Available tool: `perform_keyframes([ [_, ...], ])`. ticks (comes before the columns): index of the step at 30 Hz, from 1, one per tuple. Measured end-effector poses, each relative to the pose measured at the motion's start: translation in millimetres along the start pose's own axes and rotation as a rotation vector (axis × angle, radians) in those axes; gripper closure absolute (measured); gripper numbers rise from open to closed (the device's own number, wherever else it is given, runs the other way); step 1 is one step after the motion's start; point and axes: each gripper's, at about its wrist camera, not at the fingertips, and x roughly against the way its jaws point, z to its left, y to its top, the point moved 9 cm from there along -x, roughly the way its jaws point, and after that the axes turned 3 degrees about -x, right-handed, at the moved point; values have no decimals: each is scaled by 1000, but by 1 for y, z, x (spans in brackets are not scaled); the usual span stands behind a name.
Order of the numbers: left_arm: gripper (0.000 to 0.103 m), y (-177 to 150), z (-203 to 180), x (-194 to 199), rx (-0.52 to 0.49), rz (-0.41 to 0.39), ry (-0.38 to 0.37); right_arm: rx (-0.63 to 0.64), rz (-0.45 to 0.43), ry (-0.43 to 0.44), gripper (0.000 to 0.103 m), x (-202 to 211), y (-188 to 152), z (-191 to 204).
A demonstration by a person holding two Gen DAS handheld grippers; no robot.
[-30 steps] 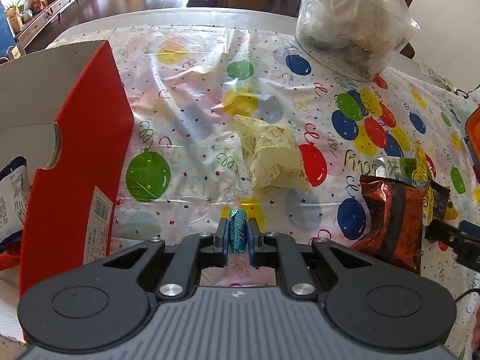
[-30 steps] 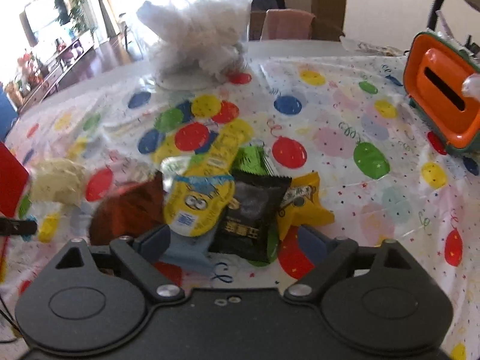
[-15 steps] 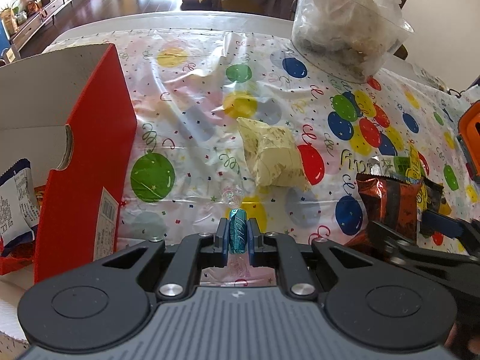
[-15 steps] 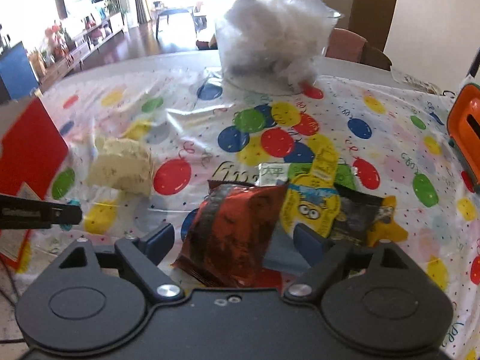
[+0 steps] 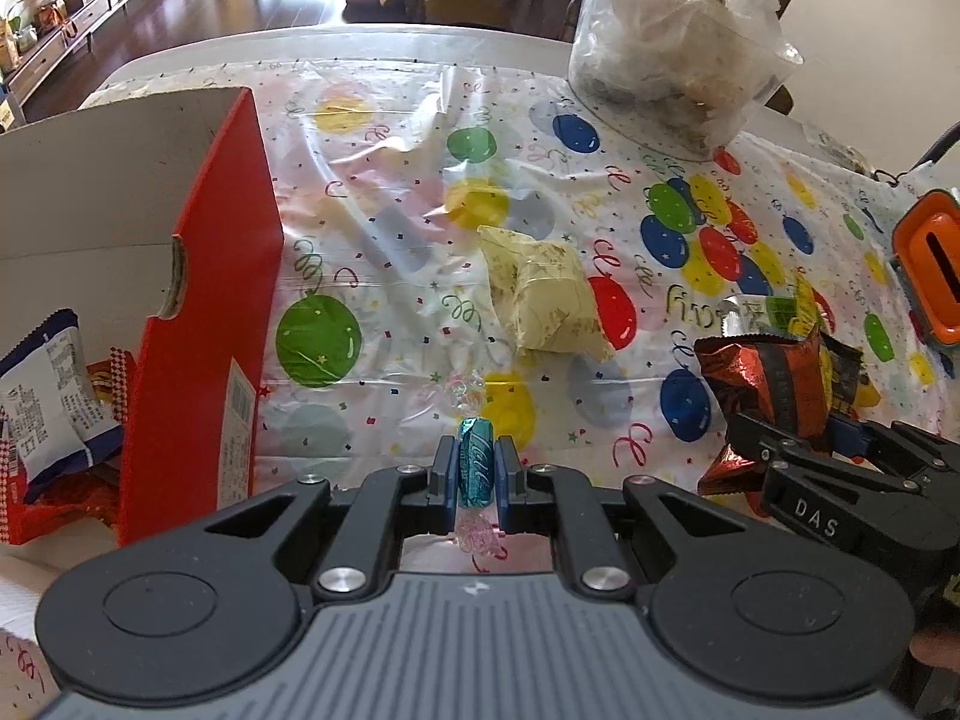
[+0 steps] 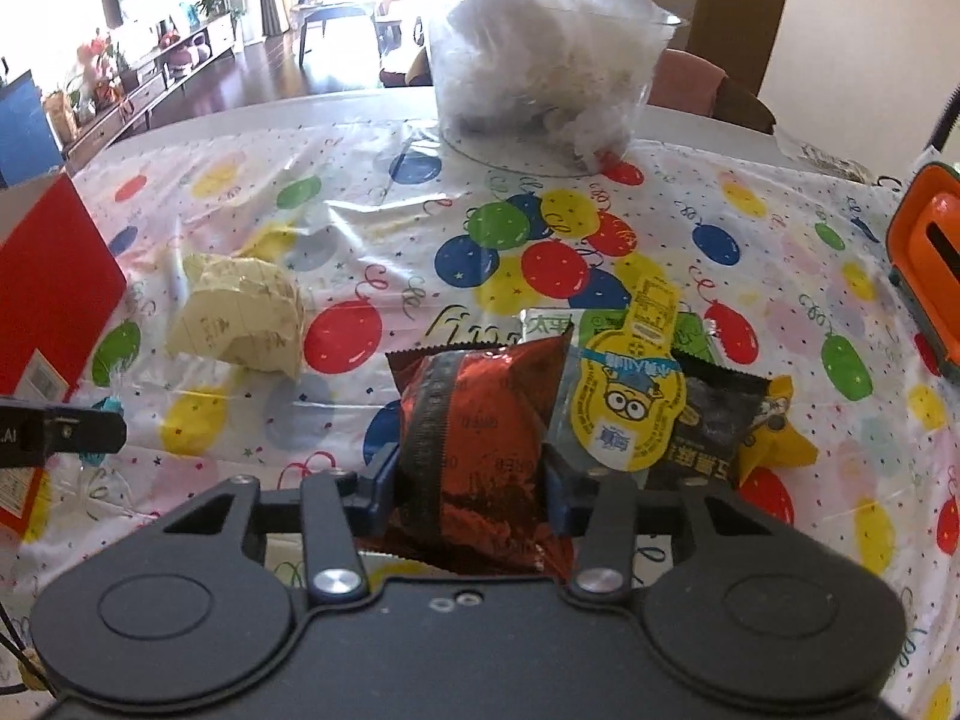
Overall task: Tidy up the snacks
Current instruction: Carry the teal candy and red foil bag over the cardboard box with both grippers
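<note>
My left gripper (image 5: 474, 468) is shut on a teal wrapped candy (image 5: 475, 463), held just right of the open red box (image 5: 198, 324). The box holds a blue-and-white packet (image 5: 54, 390) and other snacks. My right gripper (image 6: 471, 474) is shut on a red foil snack bag (image 6: 480, 420), which also shows in the left wrist view (image 5: 762, 384). Behind the bag lies a pile with a yellow cartoon pouch (image 6: 630, 396), a black packet (image 6: 708, 432) and a yellow wrapper (image 6: 780, 444). A pale yellow wrapped snack (image 5: 540, 300) lies mid-table, also in the right wrist view (image 6: 240, 312).
A balloon-print cloth (image 5: 384, 228) covers the table. A clear tub with a plastic bag (image 5: 678, 48) stands at the back. An orange container (image 5: 930, 276) stands at the right edge. The left gripper's tip (image 6: 60, 429) shows at the right wrist view's left side.
My right gripper swung left from the snack pile to the red foil bag and closed on it. My left gripper kept hold of the teal candy and edged closer to the red box.
</note>
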Motion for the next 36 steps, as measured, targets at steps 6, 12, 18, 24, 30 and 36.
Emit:
perform_keyframes([
  [6, 91, 2, -5, 24, -30, -7, -34, -32, -30, 24, 58, 27, 4, -2],
  [12, 91, 5, -1, 56, -47, -27, -61, -40, -72, 72, 58, 64, 15, 10],
  [18, 91, 12, 13, 89, -49, -78, -68, -28, -119, 131, 58, 95, 30, 36],
  [24, 91, 23, 46, 117, -26, -135, -46, 20, -157, 184, 58, 112, 47, 80],
  [30, 91, 31, 92, 135, 14, -177, -5, 73, -172, 241, 58, 115, 62, 133],
  [36, 91, 33, 144, 143, 53, -188, 42, 133, -170, 289, 58, 108, 69, 187],
])
